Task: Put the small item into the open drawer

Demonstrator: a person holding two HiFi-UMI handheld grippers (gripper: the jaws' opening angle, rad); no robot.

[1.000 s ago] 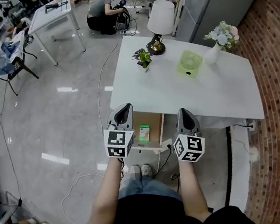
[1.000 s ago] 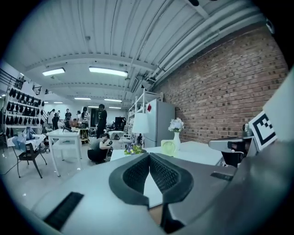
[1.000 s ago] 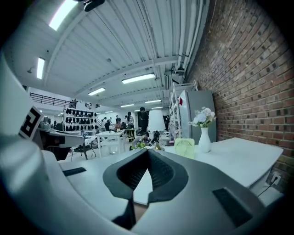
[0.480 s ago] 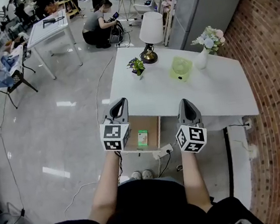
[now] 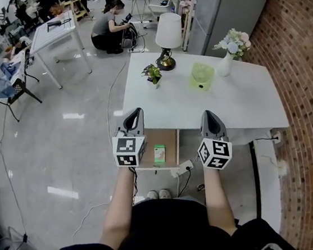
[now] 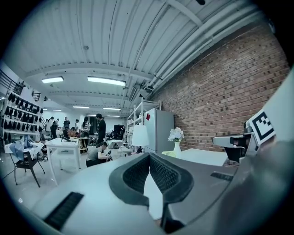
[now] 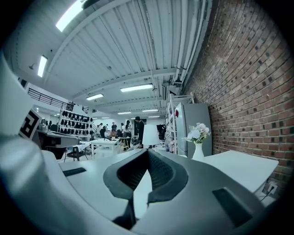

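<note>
Against a second ago, the head view sits higher and farther back: the white table (image 5: 227, 104) looks smaller and lies nearer the middle of the frame, and more of the room shows along the top edge. Both grippers appear slightly higher over the drawer's front. From half a second ago almost nothing differs.

The left gripper (image 5: 136, 114) is at centre left, its tip over the table's near edge beside the open drawer (image 5: 147, 154). Its own view shows the ribbed pads (image 6: 137, 174) pressed together at the tip, with nothing between them. The right gripper (image 5: 209, 114) is at centre right, tip also at the table's edge, right of the drawer. Its pads (image 7: 158, 172) meet the same way and hold nothing.

The small item (image 5: 160, 153), a green packet, lies flat on the drawer's wooden bottom, between the two grippers in the picture and touched by neither. On the tabletop beyond are a lamp (image 5: 168, 32), a small potted plant (image 5: 152, 73), a green fan (image 5: 202, 75) and a vase of flowers (image 5: 228, 55).
</note>
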